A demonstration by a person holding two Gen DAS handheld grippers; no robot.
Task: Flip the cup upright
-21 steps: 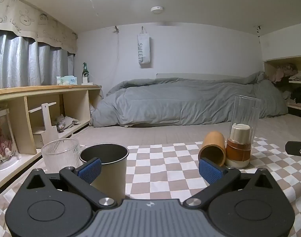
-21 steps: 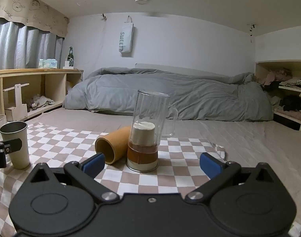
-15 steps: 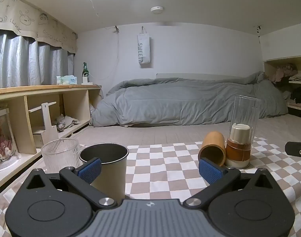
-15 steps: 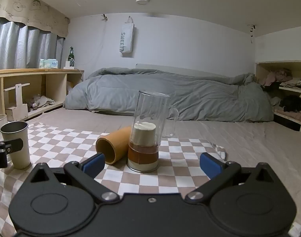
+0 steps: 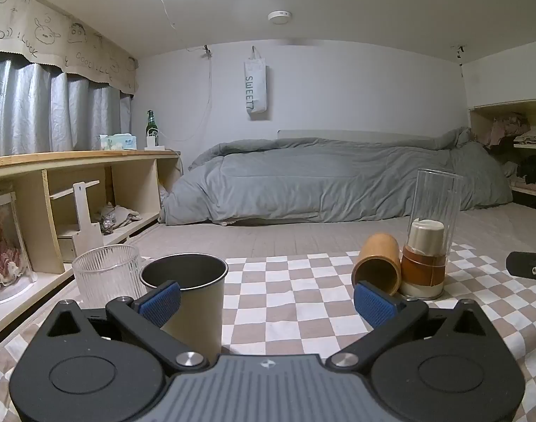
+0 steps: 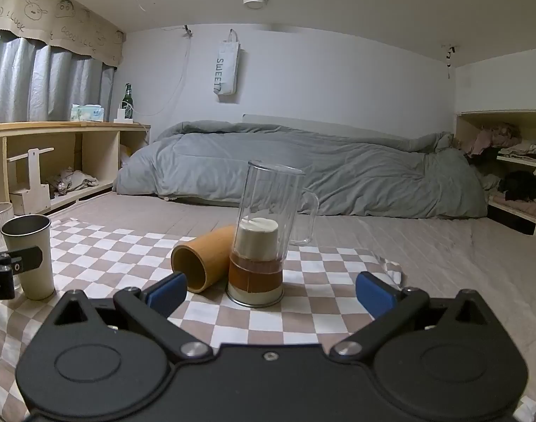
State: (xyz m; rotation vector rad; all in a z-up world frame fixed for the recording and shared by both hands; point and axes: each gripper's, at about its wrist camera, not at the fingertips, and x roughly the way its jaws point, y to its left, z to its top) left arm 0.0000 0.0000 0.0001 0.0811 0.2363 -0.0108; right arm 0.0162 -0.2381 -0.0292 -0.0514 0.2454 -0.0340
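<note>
While the orange cup point(image 6: 203, 263) is lying on its side on the checkered cloth point(image 6: 134, 256), its open mouth is facing toward us and a little to the left, and its side is resting just beside, possibly touching, the glass jar point(image 6: 264, 235). From the left wrist view we are seeing the same cup point(image 5: 377, 263) to the right of centre, again next to the jar point(image 5: 428, 235). That jar is standing upright with a cream and brown container inside it. We are holding the right claw point(image 6: 270, 290) wide open and low over the cloth, with nothing between its blue pads point(image 6: 375, 293), and the cup is sitting just beyond its left pad. We are also keeping the left claw point(image 5: 266, 300) spread open and empty. Near its left pad a metal cup point(image 5: 187, 299) is standing upright, and a ribbed glass point(image 5: 106, 274) is standing just to the left of that. Behind the cloth a bed with a grey duvet point(image 6: 303, 172) is stretching across the room, and a wooden shelf point(image 5: 74, 190) is running along the left wall.
</note>
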